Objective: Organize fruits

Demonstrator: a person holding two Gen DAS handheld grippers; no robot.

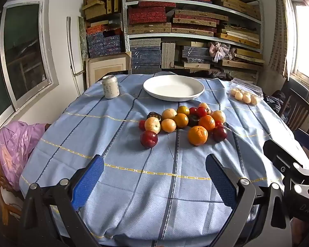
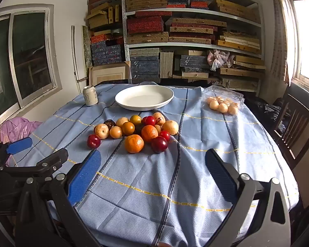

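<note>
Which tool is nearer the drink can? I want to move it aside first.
Left. The left tool hangs over the near table edge on the can's side; the right tool is beside it, farther toward the egg box side. Both are open and well short of the can.

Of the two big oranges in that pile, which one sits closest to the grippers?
The front orange, alone at the pile's near edge beside a red plum. The other orange sits behind it, deeper among the fruit.
</note>
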